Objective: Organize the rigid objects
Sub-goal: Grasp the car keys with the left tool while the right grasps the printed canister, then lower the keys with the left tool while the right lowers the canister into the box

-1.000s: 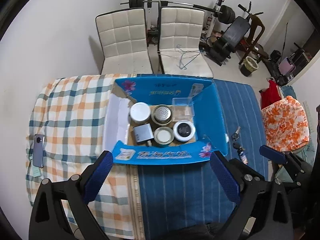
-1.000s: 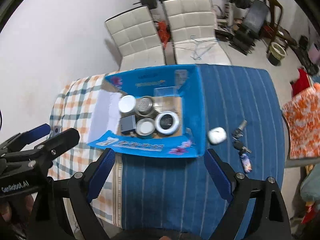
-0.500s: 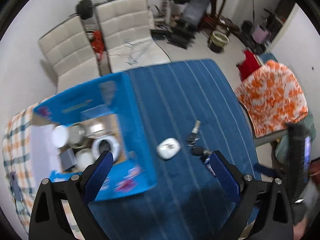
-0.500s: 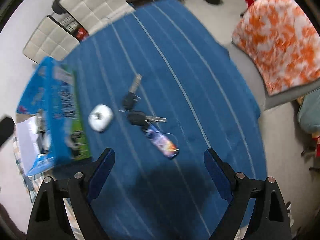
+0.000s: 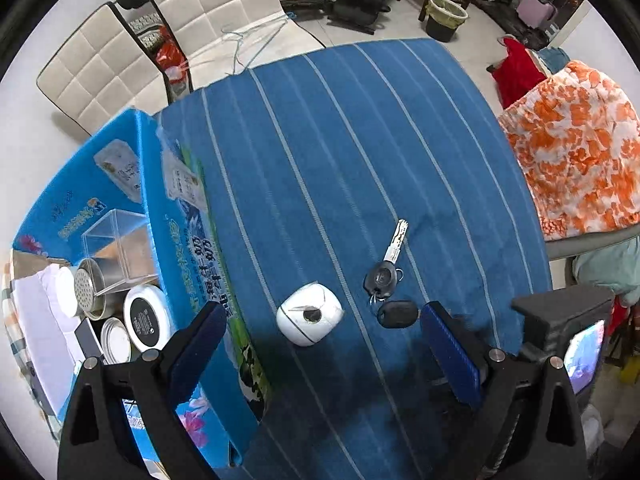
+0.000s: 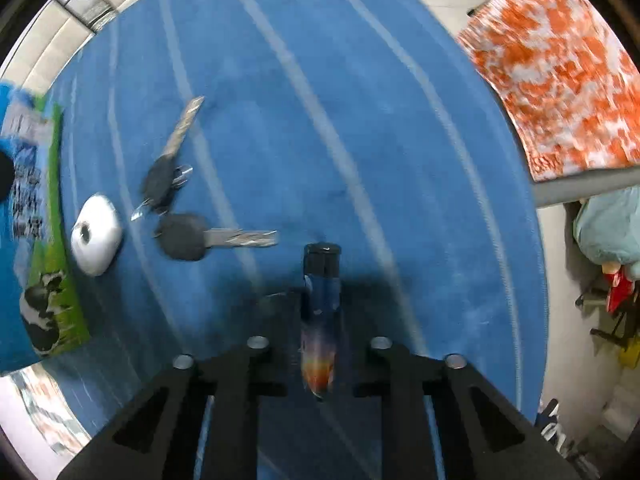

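Note:
A white rounded case (image 5: 310, 314) lies on the blue striped cloth (image 5: 360, 140) between the fingers of my left gripper (image 5: 320, 344), which hangs open above it, pointing down. Beside the case lie two black-headed keys (image 5: 384, 276), seen again in the right wrist view (image 6: 188, 236) next to the case (image 6: 96, 234). My right gripper (image 6: 320, 292) also points down, its jaws closing tight on a colourful lighter (image 6: 320, 340) with a black cap that stands out past the fingertips.
A blue carton (image 5: 188, 240) at the left holds several jars, tins and a clear plastic box. An orange-and-white cushion (image 5: 576, 152) lies past the right table edge. White chairs (image 5: 208, 0) stand at the far side. The right gripper's black housing (image 5: 560, 320) is close on the right.
Both grippers came down and across from the carton to the keys and case. The right gripper, open half a second ago, has shut on the colourful lighter.

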`<state>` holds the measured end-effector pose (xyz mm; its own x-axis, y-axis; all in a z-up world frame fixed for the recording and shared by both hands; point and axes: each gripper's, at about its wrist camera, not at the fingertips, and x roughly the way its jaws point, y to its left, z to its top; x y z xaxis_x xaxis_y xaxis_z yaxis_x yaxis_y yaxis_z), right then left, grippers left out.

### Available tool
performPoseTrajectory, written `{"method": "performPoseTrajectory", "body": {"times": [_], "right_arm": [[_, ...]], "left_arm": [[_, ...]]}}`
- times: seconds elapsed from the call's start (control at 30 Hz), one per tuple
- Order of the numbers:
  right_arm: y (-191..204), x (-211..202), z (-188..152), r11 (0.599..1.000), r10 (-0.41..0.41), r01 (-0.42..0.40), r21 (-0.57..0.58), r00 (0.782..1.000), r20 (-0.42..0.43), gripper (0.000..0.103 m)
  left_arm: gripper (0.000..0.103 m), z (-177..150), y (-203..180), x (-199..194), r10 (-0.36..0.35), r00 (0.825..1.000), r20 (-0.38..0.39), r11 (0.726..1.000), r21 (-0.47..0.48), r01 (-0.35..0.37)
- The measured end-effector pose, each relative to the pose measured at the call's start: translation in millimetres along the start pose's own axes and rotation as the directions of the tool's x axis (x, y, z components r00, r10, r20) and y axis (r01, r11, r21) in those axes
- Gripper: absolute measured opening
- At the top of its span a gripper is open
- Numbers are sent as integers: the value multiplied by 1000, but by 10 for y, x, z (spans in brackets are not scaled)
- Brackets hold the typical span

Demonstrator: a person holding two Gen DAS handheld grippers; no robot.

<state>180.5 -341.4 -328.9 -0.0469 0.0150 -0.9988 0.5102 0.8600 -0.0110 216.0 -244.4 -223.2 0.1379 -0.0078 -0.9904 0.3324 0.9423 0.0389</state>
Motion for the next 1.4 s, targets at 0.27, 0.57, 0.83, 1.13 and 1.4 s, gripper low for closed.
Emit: {"method": "performPoseTrajectory", "body": {"times": [0.27, 0.57, 0.83, 1.13, 1.4], "right_arm": [[-607, -41, 168, 994, 81, -79, 78, 996, -33, 14], [-584, -16, 237, 997, 57, -55, 54, 997, -43, 14], [-428, -103, 177, 999, 20, -19, 44, 999, -28, 13], [-285, -408, 12, 998, 57, -58, 16, 998, 30, 13], [29, -1081, -85, 992, 116, -110, -54, 984, 136, 13]], "left_arm": [[99, 130, -196, 491, -40, 993, -112, 999, 23, 43], [33, 127, -544, 919, 5, 986, -168, 990, 142, 19], [26, 5, -647, 776, -35, 990, -139, 990, 130, 53], [26, -136, -524, 126, -155, 987, -39, 983, 90, 158], [26, -195, -130, -381, -230, 971, 69, 972, 58, 226]]}}
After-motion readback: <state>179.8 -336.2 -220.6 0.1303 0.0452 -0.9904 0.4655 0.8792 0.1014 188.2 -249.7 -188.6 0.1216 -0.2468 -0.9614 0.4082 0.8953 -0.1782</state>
